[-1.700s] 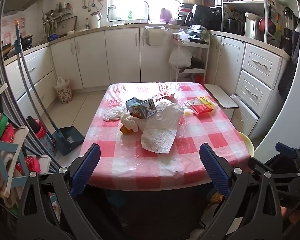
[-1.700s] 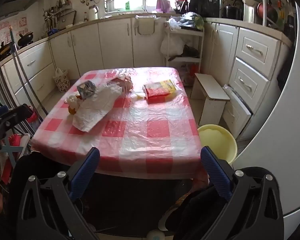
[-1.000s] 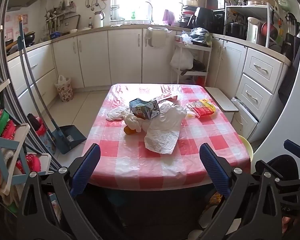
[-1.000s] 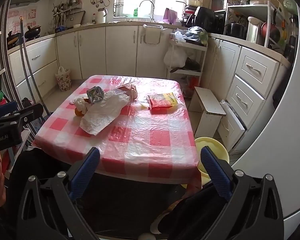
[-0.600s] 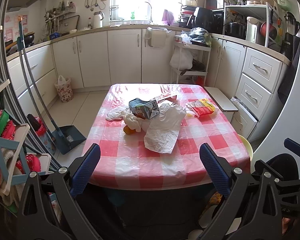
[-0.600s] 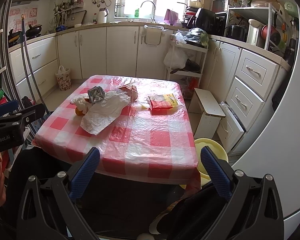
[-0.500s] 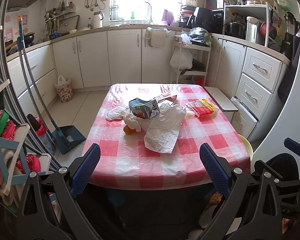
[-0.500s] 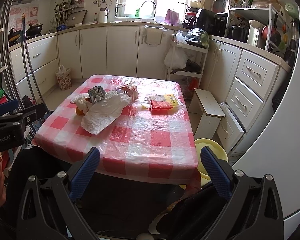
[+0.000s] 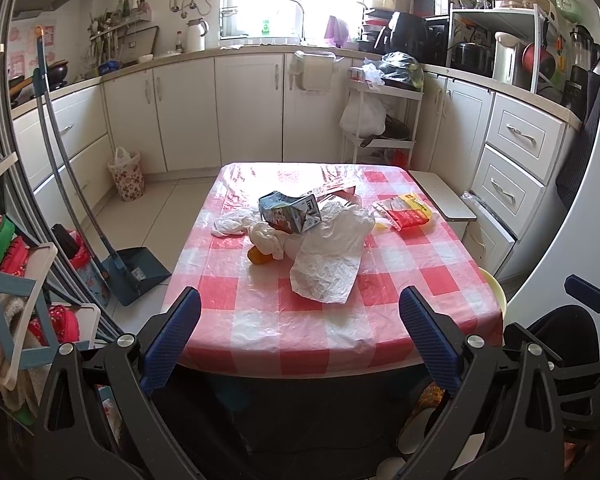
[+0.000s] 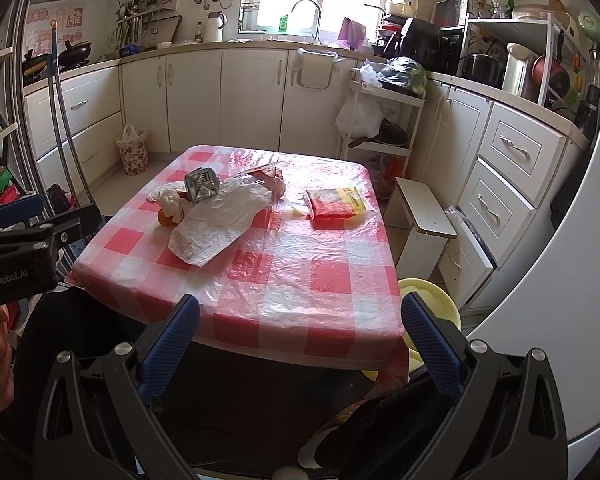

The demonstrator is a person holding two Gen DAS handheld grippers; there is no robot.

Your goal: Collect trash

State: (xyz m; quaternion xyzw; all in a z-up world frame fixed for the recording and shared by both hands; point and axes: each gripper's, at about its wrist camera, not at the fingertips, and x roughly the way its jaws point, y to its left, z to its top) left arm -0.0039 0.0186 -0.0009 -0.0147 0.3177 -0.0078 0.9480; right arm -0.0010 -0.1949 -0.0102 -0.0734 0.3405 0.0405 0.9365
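Checked table [image 9: 332,320]; carton [image 9: 290,213], bag [image 9: 328,256], packet [image 9: 406,216]

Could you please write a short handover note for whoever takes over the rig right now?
Left tool: open, empty, short of the near edge of the red-and-white checked table.
Right tool: open, empty, also short of it.
Trash on the table: crumpled white plastic bag, squashed blue-grey carton, white tissue wad, small orange piece, red-and-yellow packet.
Done: nothing collected.
Left: everything; yellow basin by the table's right corner.

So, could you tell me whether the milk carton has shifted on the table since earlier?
No, the milk carton lies on the same checks beside the white bag.
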